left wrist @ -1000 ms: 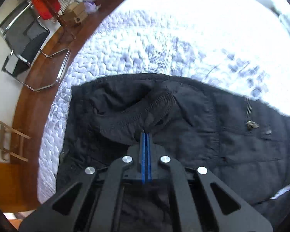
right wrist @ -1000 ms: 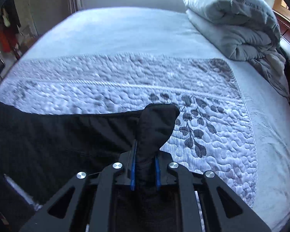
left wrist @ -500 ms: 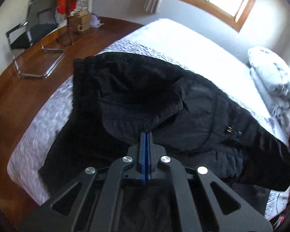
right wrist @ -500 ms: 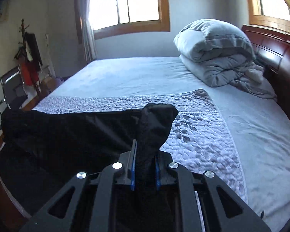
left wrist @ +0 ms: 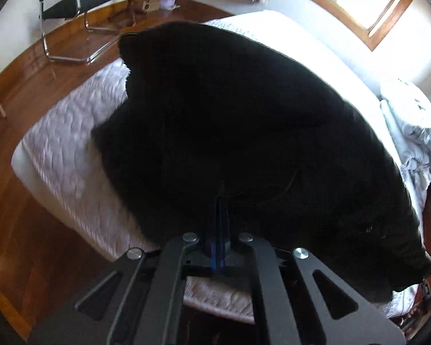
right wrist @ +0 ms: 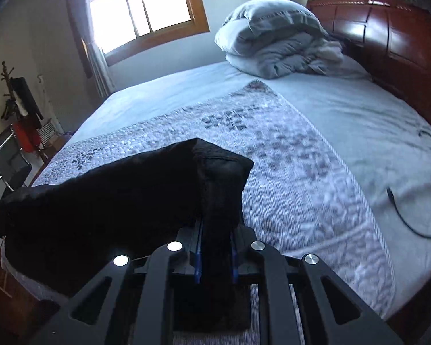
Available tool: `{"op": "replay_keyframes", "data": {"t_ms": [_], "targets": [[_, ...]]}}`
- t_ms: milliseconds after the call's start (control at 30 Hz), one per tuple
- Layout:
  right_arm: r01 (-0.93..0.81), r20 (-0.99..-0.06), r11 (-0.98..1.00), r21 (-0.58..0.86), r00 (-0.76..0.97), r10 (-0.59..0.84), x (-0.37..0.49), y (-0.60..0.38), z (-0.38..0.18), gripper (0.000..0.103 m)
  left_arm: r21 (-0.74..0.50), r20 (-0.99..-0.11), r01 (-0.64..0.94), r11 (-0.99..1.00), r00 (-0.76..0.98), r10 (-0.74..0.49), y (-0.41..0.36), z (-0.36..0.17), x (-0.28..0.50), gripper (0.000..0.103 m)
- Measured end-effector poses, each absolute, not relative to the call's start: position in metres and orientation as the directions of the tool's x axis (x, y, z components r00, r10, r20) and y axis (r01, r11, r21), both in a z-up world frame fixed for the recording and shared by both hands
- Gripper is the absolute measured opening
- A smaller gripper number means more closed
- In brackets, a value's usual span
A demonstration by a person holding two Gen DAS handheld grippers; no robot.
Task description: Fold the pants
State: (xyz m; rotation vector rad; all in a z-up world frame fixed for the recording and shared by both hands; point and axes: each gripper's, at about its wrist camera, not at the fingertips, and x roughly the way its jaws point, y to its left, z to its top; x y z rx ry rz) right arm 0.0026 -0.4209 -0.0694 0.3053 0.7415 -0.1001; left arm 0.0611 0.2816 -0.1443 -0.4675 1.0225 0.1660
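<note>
Lifted higher than a second ago, black fabric pants (left wrist: 244, 132) hang above the quilted white bed (left wrist: 66, 149), left gripper (left wrist: 219, 230) and right gripper (right wrist: 215, 244) jaws each pinching cloth.

Bedroom, bed (right wrist: 344, 120), headboard (right wrist: 388, 37), likely pillow (right wrist: 270, 20)
</note>
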Motion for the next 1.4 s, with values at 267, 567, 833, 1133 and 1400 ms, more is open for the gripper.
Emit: {"op": "replay_keyframes", "data": {"t_ms": [267,567,833,1133,1400], "targets": [[0.247,-0.73,0.954,0.173,0.682,-0.044,-0.047,-0.407,-0.075,0.066,-0.28,-0.855,-0.435,0.856,0.519,-0.016,0.286,-0.155,-0.008,0.083],[0.363,-0.732,0.89,0.276,0.679,-0.05,-0.1,-0.423,-0.072,0.069,-0.477,-0.791,-0.405,0.78,0.584,-0.181,0.274,-0.145,-0.05,0.088],[0.335,-0.704,0.887,0.317,0.71,-0.017,-0.106,-0.407,-0.06,0.069,-0.588,-0.798,-0.542,0.601,0.51,-0.321,0.288,-0.172,0.003,0.049],[0.295,-0.71,0.902,0.316,0.704,0.019,-0.101,-0.383,-0.059,0.069,-0.656,-0.749,-0.553,0.513,0.562,-0.351,0.294,-0.164,0.025,0.003],[0.242,-0.694,0.868,0.435,0.704,0.152,-0.091,-0.362,-0.071,0.069,-0.59,-0.798,-0.597,0.543,0.534,-0.28,0.298,-0.169,0.021,0.003]]}}
